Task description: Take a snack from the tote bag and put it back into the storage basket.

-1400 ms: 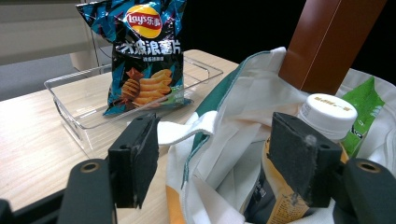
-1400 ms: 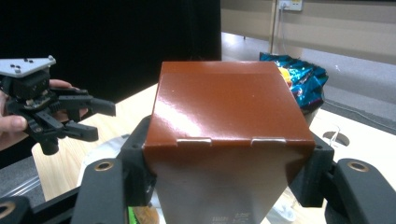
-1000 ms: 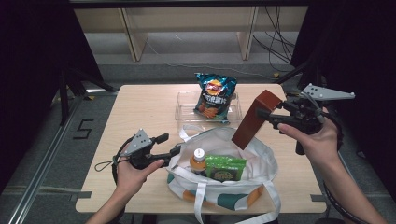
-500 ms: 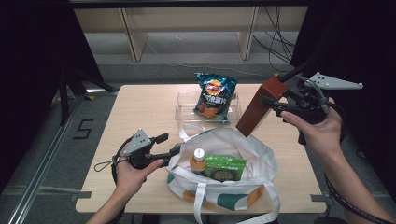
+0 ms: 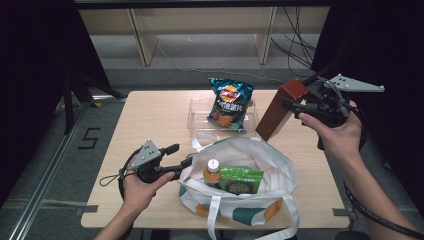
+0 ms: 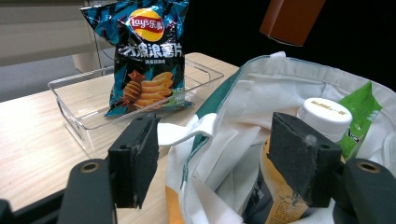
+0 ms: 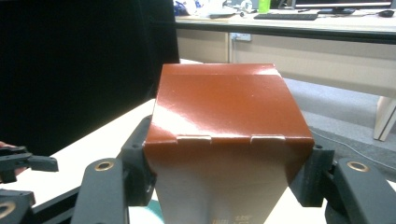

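My right gripper (image 5: 294,107) is shut on a tall brown carton (image 5: 278,111), holding it tilted in the air above the table's right side, beyond the bag's far rim. In the right gripper view the carton (image 7: 224,107) sits squeezed between both pads. A white tote bag (image 5: 260,160) with green and orange patches lies open at the front. Inside it are an orange bottle with a white cap (image 5: 212,171) and a green packet (image 5: 241,180). My left gripper (image 5: 181,155) stands open at the bag's left rim (image 6: 233,93), with the fabric edge between its jaws.
A blue chips bag (image 5: 227,100) leans upright in a clear plastic tray (image 5: 200,117) at the table's far middle. Bare wood lies left of the tray. Beyond the table stand shelf legs, with cables on the floor.
My right gripper has lifted the brown carton up and to the right, away from the bag's opening. The left gripper has stayed at the bag's rim.
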Motion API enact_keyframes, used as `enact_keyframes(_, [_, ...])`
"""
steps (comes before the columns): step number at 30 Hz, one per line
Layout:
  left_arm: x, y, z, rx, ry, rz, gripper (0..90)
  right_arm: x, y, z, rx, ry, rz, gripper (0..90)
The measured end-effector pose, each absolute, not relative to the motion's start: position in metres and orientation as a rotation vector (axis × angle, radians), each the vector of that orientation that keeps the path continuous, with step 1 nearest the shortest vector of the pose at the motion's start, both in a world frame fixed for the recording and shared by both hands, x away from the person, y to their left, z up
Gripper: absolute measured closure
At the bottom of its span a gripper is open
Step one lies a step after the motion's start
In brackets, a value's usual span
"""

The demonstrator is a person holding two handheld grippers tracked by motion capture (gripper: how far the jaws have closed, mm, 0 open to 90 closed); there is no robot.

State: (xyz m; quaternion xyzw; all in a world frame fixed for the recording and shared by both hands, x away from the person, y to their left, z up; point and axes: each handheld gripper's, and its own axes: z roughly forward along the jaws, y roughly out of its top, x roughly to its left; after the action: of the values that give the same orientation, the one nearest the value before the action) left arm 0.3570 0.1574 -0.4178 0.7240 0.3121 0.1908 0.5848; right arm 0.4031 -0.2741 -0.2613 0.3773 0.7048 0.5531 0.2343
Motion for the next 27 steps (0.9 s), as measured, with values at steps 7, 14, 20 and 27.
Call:
enact_keyframes(7, [0.358,0.156,-0.418,1.694,0.720,0.437,32.8,0.411,-0.269,-0.264,1.077,1.892,1.501,38.9])
enact_keyframes(14, [0.357,0.157,-0.420,1.690,0.720,0.432,32.7,0.415,-0.265,-0.267,1.110,1.862,1.470,38.9])
enact_keyframes(20, [0.356,0.157,-0.417,1.686,0.718,0.449,32.7,0.422,-0.259,-0.270,1.155,1.837,1.457,38.8])
enact_keyframes(27, [0.355,0.157,-0.418,1.680,0.722,0.461,32.7,0.430,-0.255,-0.274,1.163,1.804,1.445,38.8])
